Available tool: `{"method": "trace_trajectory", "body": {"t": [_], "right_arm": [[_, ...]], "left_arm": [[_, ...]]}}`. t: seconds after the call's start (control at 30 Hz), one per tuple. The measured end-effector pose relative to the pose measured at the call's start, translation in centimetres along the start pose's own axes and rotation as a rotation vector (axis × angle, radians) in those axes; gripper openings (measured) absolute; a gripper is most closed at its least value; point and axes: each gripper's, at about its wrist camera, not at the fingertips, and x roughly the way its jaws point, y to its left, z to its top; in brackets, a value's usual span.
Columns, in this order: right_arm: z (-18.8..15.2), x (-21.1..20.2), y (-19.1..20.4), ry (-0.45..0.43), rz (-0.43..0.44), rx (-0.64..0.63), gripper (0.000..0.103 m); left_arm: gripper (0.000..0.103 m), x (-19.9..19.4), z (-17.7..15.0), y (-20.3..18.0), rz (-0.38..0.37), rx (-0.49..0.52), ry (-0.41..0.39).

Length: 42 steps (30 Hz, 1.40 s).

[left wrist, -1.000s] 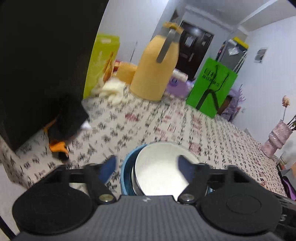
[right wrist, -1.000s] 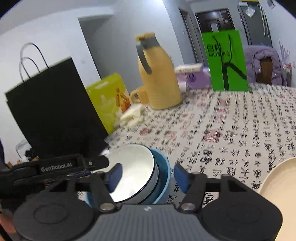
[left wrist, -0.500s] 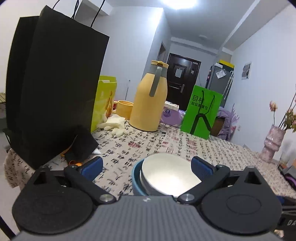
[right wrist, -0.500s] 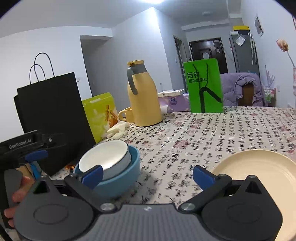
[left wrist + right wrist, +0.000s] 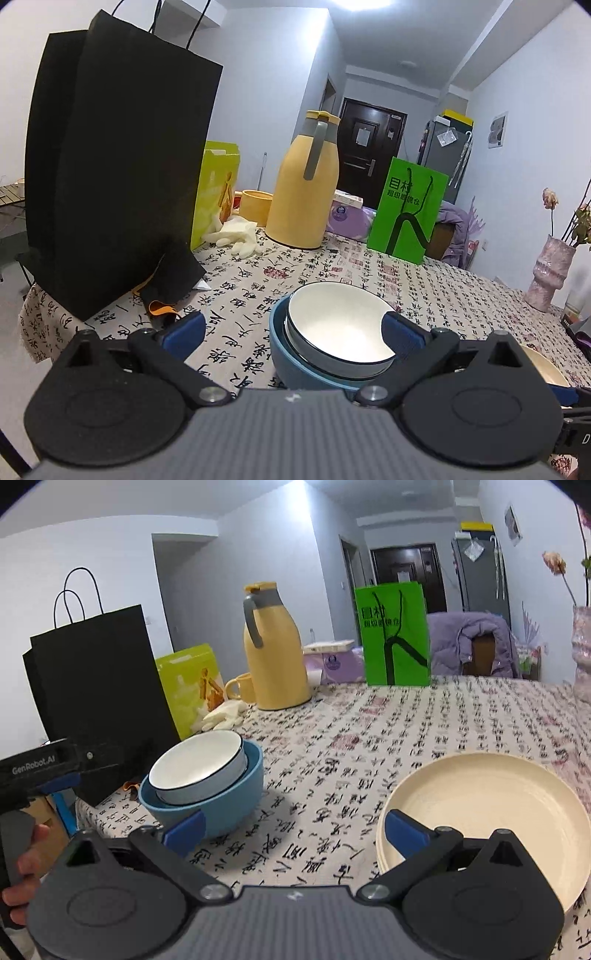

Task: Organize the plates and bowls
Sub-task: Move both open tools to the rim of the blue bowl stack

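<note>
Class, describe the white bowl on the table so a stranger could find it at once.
Start at the tall black bag at the table's left edge. Just in front of it sits a blue bowl, and the white bowl is nested inside that, tilted. It alone is white inside with a dark rim; the cream plate to the right is flat.

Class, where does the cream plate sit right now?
In the right wrist view the cream plate lies low on the right of the patterned tablecloth, right of the stacked bowls.
</note>
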Motion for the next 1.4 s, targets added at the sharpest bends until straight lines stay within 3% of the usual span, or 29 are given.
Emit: {"method": "trace_trajectory", "body": {"t": [0.67,1.4], "right_arm": [[1.8,5.7,0.4,0.099,0.036,0.024,0.103],[4.3,10.2,0.9,0.138,0.115,0.102,0.103]], "left_arm": [[0.103,4.7,0.4,2.3,-0.011,-0.033,0.078],[0.103,8.5,0.8,4.5,-0.055,-0.125,0.169]]}}
